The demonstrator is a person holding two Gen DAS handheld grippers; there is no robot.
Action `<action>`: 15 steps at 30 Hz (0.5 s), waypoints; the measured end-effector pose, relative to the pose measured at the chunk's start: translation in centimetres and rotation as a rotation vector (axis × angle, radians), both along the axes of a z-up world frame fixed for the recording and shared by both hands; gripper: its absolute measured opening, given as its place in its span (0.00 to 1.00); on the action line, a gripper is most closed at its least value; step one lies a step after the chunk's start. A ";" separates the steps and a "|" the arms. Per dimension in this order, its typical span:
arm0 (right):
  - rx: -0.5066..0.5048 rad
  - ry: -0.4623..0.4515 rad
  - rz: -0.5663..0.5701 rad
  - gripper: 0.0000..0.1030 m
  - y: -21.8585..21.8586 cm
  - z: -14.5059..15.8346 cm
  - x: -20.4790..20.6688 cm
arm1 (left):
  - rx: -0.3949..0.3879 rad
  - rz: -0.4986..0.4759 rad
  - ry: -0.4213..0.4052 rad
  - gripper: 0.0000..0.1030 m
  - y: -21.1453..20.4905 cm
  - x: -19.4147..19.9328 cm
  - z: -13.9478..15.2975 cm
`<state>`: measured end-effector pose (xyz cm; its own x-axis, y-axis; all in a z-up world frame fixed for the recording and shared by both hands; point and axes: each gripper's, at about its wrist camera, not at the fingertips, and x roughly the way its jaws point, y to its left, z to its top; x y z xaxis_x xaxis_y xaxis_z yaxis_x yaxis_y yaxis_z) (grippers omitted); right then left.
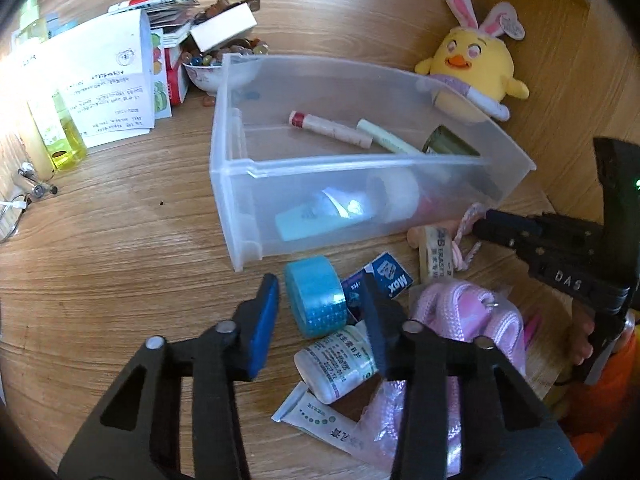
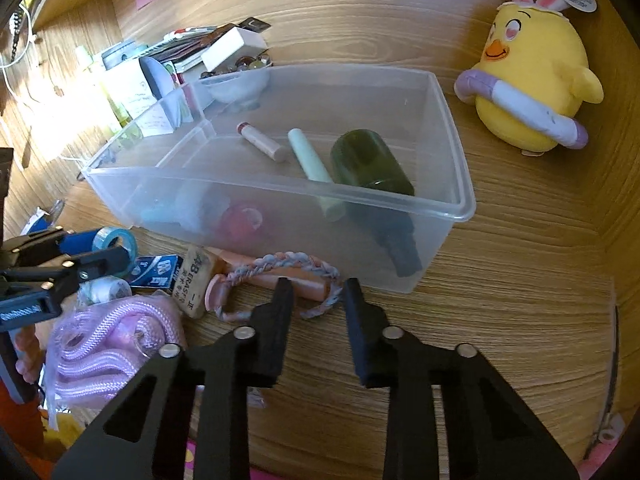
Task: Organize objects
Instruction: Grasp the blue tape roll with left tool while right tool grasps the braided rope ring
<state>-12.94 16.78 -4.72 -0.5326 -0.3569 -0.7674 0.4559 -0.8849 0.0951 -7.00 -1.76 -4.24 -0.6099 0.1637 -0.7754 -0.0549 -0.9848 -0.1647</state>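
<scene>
A clear plastic bin (image 1: pixel 240 184) (image 2: pixel 460 200) stands on the wooden desk and holds a dark green bottle (image 2: pixel 370 166), a pale green tube (image 2: pixel 310 156), a beige stick (image 2: pixel 262 142) and more. My left gripper (image 1: pixel 322 300) is open with its jaws either side of a blue tape roll (image 1: pixel 316 296) in front of the bin. My right gripper (image 2: pixel 316 292) is open and empty, just short of a braided cord (image 2: pixel 296 262) on a peach handle. A white pill bottle (image 1: pixel 340 364), an eraser (image 2: pixel 196 280) and pink rope (image 2: pixel 116 344) lie nearby.
A yellow chick plush (image 1: pixel 476 64) (image 2: pixel 536 84) sits right of the bin. A bowl of beads (image 1: pixel 212 68), papers (image 1: pixel 104 76) and a yellow bottle (image 1: pixel 64 136) crowd the far left. A white tube (image 1: pixel 320 424) and blue box (image 1: pixel 384 276) lie in front.
</scene>
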 end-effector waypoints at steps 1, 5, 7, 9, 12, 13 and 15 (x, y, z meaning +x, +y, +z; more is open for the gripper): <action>0.005 0.005 -0.003 0.13 0.0 0.0 0.1 | -0.002 -0.002 -0.001 0.32 0.0 0.0 0.0; 0.011 0.009 -0.021 0.10 0.7 -0.1 0.5 | 0.001 0.002 -0.001 0.21 -0.1 0.2 -0.1; 0.025 0.014 -0.043 0.09 1.2 -0.3 0.7 | -0.004 0.008 0.003 0.17 -0.2 0.3 -0.1; 0.039 0.016 -0.069 0.09 1.8 -0.5 0.8 | -0.008 0.023 0.021 0.17 -0.4 0.6 0.1; 0.049 0.030 -0.101 0.09 2.8 -0.2 1.2 | -0.008 0.042 0.036 0.17 -0.8 0.9 0.4; 0.051 0.033 -0.107 0.09 3.1 -0.1 1.3 | -0.003 0.046 0.039 0.17 -0.9 1.0 0.5; 0.044 0.042 -0.119 0.09 3.7 0.2 1.6 | 0.004 0.058 0.053 0.17 -1.3 1.4 0.9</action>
